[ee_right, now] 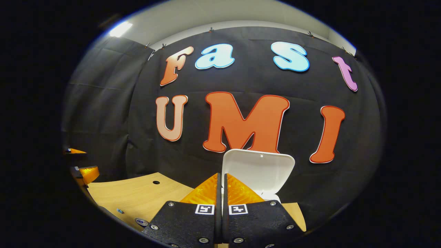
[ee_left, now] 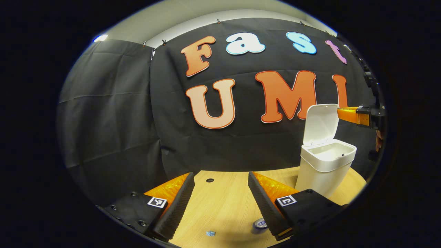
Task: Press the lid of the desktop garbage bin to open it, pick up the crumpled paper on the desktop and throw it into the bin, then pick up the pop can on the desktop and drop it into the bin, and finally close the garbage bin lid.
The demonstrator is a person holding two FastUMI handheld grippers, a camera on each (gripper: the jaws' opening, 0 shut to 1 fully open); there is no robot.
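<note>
A: Where does the garbage bin [ee_left: 325, 165] stand?
B: On the wooden desktop [ee_left: 220, 203], toward the right in the left gripper view, near the desk's curved far edge. Its lid [ee_left: 320, 122] is flipped up, nearly upright, and the white well below is open.
A: And the left gripper [ee_left: 220, 203]?
B: Spread wide, nothing between the fingers, bare wood showing in the gap. It sits well apart from the bin, with open desk ahead up to a small dark hole [ee_left: 209, 180] in the top.
A: The right gripper [ee_right: 220, 193]?
B: Pressed together, fingers touching with nothing pinched. In its own view it points at the raised lid from the front; in the left gripper view its tip is right at the lid's upper right edge, though I cannot tell if it touches.
A: Anything else on the desk?
B: A small blue scrap [ee_left: 210, 233] and a round blue-and-white thing [ee_left: 260, 224] beside the left gripper's right finger, both near the front edge; too small to identify.
</note>
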